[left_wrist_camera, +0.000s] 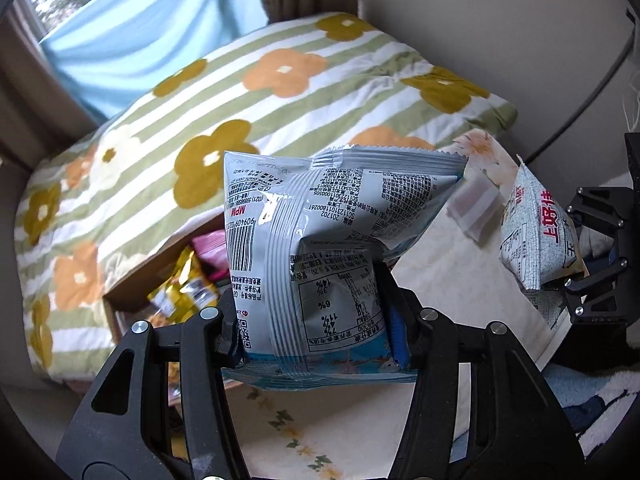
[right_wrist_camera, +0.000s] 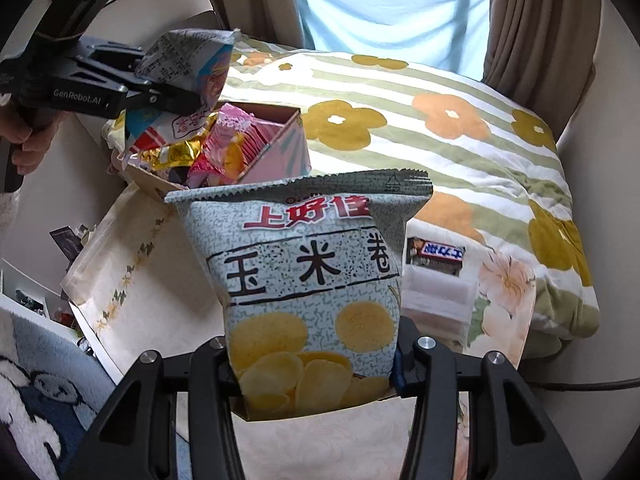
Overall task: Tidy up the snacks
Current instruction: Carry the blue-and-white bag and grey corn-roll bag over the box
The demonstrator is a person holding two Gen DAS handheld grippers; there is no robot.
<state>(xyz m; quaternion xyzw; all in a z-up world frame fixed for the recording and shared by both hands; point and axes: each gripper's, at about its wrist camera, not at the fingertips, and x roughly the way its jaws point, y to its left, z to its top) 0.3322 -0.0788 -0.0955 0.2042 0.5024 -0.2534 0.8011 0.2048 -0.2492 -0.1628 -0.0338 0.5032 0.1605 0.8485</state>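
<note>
Grey-speckled corn-roll bag (right_wrist_camera: 308, 288) upright between right fingers (right_wrist_camera: 400, 364).

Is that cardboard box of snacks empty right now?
No, the cardboard box already holds pink packets and a gold wrapper piled inside.
</note>
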